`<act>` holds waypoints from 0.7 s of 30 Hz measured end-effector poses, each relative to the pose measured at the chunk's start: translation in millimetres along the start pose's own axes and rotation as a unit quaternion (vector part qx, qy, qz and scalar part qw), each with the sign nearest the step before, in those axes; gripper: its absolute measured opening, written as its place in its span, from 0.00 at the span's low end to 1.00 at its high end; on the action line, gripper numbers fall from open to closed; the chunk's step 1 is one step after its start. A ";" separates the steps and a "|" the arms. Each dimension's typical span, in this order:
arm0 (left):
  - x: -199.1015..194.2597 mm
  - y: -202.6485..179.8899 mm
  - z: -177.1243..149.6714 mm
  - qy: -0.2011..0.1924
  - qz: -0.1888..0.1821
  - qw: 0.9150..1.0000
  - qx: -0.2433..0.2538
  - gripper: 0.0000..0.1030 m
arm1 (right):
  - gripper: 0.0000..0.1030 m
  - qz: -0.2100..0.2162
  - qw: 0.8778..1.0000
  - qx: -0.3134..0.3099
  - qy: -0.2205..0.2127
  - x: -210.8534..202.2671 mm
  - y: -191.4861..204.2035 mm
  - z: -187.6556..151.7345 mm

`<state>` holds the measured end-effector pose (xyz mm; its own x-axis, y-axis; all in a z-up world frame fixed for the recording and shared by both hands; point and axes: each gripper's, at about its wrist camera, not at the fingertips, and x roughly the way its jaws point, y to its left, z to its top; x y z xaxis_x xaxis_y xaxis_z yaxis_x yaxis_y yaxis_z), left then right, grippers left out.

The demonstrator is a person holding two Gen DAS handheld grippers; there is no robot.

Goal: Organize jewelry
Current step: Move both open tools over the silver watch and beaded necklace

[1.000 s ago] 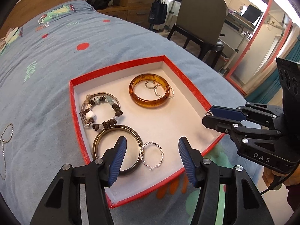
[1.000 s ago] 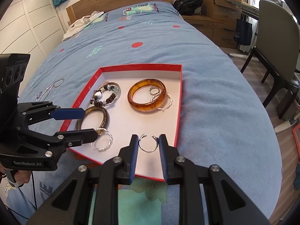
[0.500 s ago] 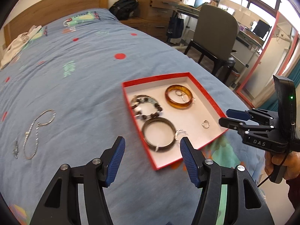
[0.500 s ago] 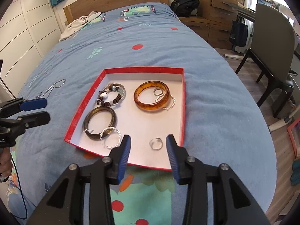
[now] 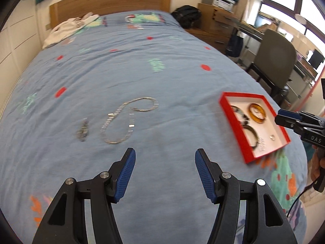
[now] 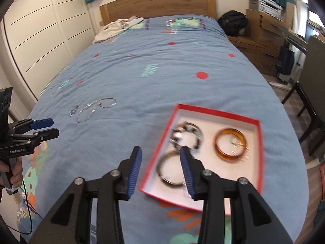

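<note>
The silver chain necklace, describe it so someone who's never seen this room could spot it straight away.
Start at the big blue bedspread and find the red box of bangles. The silver chain necklace is not in it: it lies loose on the fabric to the box's left, in a long open loop. Beside it sits a small dark clump of jewelry, but only the necklace forms a bright, thin, winding line.

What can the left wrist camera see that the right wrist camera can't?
Only the left wrist view shows the small silver ring in the red box, the windows, and the open left gripper up close. Only the right wrist view shows the white wardrobe doors and the open right gripper up close. Both show the blue bedspread, the silver necklace lying outside the box, the amber bangle, the dark bangle and the beaded bracelet.
</note>
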<state>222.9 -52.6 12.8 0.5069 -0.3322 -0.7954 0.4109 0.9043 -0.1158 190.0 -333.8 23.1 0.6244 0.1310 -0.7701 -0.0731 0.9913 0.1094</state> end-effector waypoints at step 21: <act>56.6 151.3 10.1 0.014 0.049 0.994 -0.093 0.67 | 0.70 0.094 0.992 -0.065 0.052 152.7 129.3 75.5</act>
<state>321.4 62.7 -43.7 0.5156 -0.2340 -0.8243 0.2116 0.9670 -0.1422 334.6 -186.5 -32.8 0.5069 0.3072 -0.8054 -0.2842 0.9417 0.1803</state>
